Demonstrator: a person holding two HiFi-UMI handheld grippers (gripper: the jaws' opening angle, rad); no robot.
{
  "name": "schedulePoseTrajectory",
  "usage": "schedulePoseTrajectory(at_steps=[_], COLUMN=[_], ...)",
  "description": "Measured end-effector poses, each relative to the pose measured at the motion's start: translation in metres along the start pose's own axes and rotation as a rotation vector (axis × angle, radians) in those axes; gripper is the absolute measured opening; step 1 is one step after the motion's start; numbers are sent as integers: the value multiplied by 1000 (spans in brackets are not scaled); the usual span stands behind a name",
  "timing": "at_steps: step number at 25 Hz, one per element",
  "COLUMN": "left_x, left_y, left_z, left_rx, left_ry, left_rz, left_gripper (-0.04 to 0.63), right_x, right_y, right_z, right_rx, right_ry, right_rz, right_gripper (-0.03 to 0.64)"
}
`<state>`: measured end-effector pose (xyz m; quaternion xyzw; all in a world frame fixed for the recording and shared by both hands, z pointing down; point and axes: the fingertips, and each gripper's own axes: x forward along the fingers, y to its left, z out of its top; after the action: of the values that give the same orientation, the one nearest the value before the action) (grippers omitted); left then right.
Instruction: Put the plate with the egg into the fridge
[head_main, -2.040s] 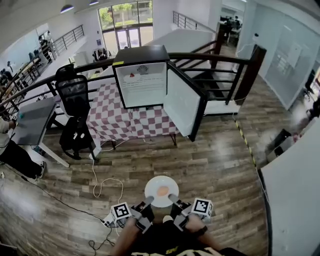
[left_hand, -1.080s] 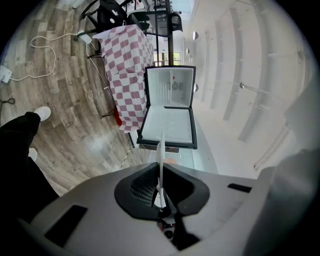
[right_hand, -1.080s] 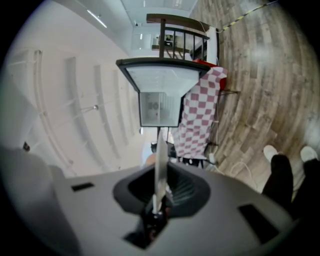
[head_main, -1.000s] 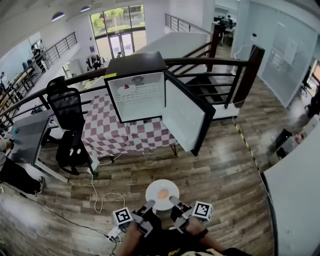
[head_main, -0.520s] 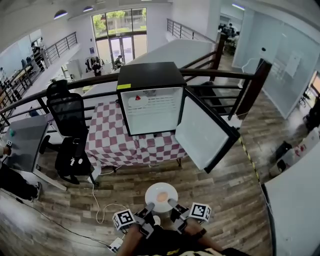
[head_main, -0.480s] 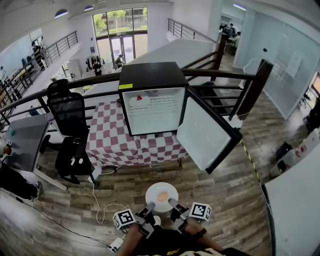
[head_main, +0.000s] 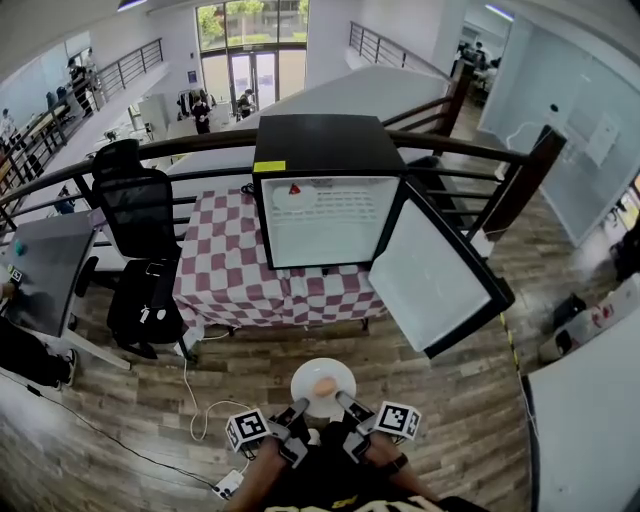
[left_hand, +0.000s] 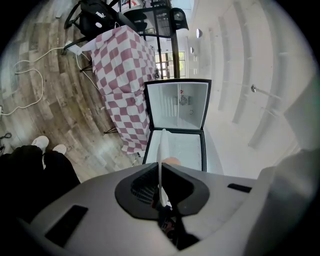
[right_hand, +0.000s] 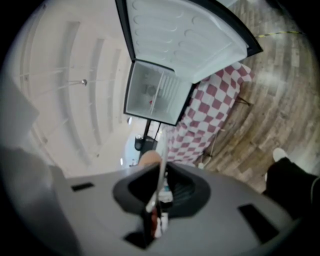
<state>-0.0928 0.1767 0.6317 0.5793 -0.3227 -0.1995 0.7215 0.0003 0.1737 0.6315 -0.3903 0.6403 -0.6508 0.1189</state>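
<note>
Now — left gripper (head_main: 298, 406): clamped on plate (head_main: 308, 372) rim | right gripper (head_main: 342, 399): likewise clamped | egg (head_main: 324, 385) aboard

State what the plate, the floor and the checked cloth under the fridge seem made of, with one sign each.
The plate looks like glazed ceramic or melamine: white, smooth, thin rim. The floor, wood or wood-look laminate: plank seams, grain, slight sheen. The checked cloth, woven fabric: it hangs in soft folds.
</note>
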Motion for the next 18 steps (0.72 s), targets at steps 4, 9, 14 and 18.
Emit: schedulePoseTrajectory(at_steps=[4, 9, 14, 18], left_x=[22, 58, 102, 132], left_y=[-14, -38, -62, -81], left_z=[20, 63, 108, 143], left_rx=[-13, 20, 47, 88], left_ry=[-8, -30, -65, -86], left_rz=[-25, -100, -129, -135], left_gripper=[35, 37, 37, 37], right_x=[25, 68, 112, 147], right_y=[3, 21, 38, 52], right_z=[25, 71, 123, 162], right_rx=[-2, -33, -65, -101], right_ry=[2, 20, 57, 87], right_rz=[38, 106, 130, 186], right_gripper=[43, 43, 41, 41])
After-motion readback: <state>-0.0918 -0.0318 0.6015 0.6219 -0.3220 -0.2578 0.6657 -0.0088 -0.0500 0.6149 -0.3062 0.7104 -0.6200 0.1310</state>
